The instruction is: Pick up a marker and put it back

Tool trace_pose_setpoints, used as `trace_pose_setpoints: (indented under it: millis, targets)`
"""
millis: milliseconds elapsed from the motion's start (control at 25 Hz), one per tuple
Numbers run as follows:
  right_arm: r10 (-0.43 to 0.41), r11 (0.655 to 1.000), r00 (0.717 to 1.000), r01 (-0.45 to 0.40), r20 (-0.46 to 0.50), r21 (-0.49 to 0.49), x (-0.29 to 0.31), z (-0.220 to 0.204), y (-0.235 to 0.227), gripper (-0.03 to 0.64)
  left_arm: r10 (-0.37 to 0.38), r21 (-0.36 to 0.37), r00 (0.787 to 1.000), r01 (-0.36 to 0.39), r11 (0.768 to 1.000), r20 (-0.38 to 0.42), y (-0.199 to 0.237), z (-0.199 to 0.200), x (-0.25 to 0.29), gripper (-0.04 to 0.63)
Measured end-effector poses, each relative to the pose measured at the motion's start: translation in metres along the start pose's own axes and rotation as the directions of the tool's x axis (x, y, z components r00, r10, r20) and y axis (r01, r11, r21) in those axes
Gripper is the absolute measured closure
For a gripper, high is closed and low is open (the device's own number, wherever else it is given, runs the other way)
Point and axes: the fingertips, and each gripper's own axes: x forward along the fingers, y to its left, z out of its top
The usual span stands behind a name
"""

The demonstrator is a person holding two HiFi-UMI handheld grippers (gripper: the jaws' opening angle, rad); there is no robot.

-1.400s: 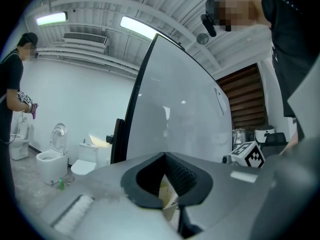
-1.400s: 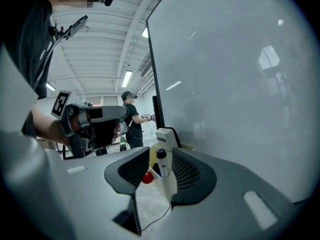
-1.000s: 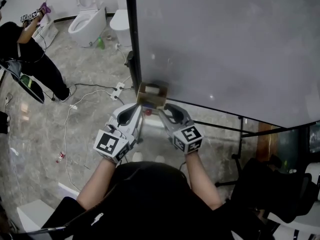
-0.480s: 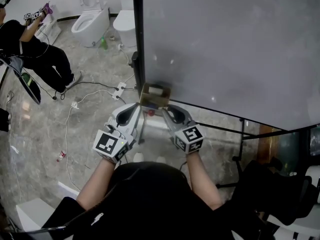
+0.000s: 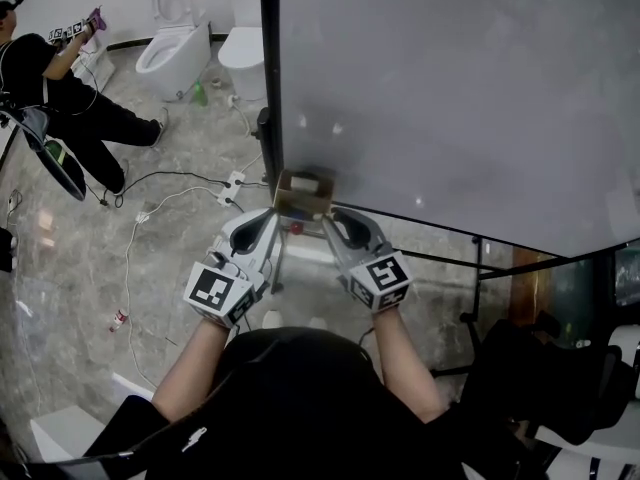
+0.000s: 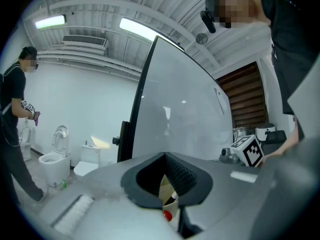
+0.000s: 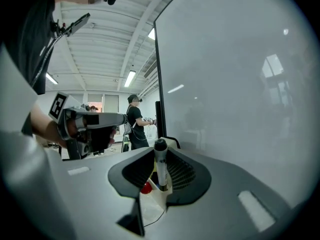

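Right gripper [image 7: 160, 179] is held with its jaws apart on either side of an upright marker [image 7: 161, 164]; contact with the pads cannot be made out. The marker, white with a black cap, is seated in a small box [image 5: 303, 192] fixed at the lower edge of the grey board [image 5: 450, 88]. Left gripper [image 6: 167, 181] is held just beside the box, jaws parted and empty, with a small red object [image 6: 167, 215] seen beyond them.

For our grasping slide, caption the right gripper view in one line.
Right gripper, jaws apart around an upright marker standing in a holder by the whiteboard.
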Motion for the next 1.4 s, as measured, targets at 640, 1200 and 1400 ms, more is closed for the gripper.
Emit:
trace_pose_setpoints:
  millis: [640,1200,1400]
  targets:
    - [-0.005,0.999,0.988,0.011,0.155,-0.041,-0.038,0.068,0.019,0.534,-0.039,0.01,0.999,0.038,0.999,0.034,-0.013,0.013,0.001,0.595]
    - [-0.023,0.997,0.973,0.04,0.231,-0.067,-0.073,0.1,0.036,0.534,-0.055,0.026,0.997,0.054,0.998,0.049,-0.025,0.026,-0.005,0.595]
    - [-0.032,0.997,0.971,0.049,0.235,-0.067,-0.078,0.103,0.036,0.534,-0.061,0.023,0.997,0.06,0.998,0.05,-0.027,0.026,-0.005,0.595]
